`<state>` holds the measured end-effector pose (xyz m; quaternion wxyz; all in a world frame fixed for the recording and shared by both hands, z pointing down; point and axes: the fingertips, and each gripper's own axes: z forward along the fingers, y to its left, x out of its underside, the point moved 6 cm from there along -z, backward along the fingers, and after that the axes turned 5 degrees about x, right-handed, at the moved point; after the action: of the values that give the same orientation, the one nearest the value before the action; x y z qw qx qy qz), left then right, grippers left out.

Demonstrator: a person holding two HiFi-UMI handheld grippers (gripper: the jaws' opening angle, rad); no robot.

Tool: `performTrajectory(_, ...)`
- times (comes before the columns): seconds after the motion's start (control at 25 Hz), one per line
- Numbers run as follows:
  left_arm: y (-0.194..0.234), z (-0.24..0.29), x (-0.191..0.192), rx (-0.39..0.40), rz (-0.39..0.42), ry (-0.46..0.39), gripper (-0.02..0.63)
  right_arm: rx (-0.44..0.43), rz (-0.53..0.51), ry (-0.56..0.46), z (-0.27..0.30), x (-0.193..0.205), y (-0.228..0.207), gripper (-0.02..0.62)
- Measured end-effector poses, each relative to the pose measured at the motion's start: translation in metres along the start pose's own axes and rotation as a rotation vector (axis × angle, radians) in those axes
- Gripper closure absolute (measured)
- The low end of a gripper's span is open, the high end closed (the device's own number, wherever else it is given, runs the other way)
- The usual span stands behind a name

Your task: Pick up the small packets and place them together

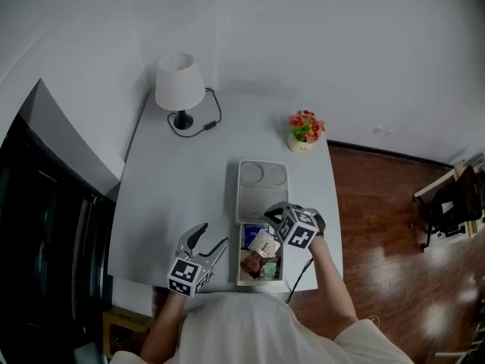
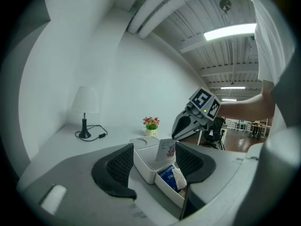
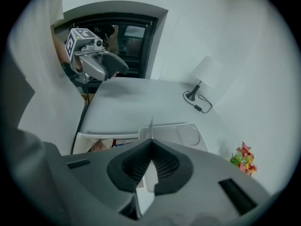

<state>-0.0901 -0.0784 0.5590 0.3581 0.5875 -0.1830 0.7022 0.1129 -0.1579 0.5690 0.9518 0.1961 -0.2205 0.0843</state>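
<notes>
Above the white box (image 1: 238, 258) at the table's (image 1: 178, 188) front edge, the right gripper (image 3: 151, 144) pinches a white packet (image 2: 165, 149) by its top (other packets (image 1: 254, 265) lie in the box). Just left of the box, the left gripper (image 2: 151, 160) hovers with jaws wide and empty.

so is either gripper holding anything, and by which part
The right gripper pinches a small white packet by its upper edge; the left gripper holds nothing.
</notes>
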Motion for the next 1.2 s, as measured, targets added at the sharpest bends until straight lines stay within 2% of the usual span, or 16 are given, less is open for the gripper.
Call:
performTrajectory(0.12, 0.006, 0.002, 0.002, -0.008, -0.006, 0.007, 0.322, -0.106, 0.031, 0.009, 0.033, 0.000, -0.024, 0.586)
performTrajectory(0.24, 0.005, 0.005, 0.003, -0.002, 0.003, 0.024, 0.322, -0.170, 0.081, 0.032, 0.071, 0.007, -0.045, 0.586)
performTrajectory(0.4, 0.006, 0.005, -0.002, -0.020, 0.013, 0.025, 0.322, -0.181, 0.039, 0.138, 0.112, 0.018, -0.066, 0.586)
performTrajectory(0.6, 0.007, 0.002, 0.001, -0.039, 0.007, 0.036, 0.322, -0.206, -0.085, 0.182, 0.134, 0.021, -0.060, 0.584)
performTrajectory(0.72, 0.008, 0.000, 0.004, -0.045, 0.004, 0.044, 0.322, -0.198, -0.113, 0.181, 0.135, 0.017, -0.060, 0.584)
performTrajectory(0.92, 0.011, 0.000, 0.006, -0.044, -0.004, 0.048, 0.322, -0.169, -0.073, 0.188, 0.136, 0.017, -0.056, 0.571)
performTrajectory(1.2, 0.010, 0.002, 0.002, -0.032, 0.008, 0.044, 0.322, -0.085, -0.047, 0.182, 0.136, 0.014, -0.060, 0.561)
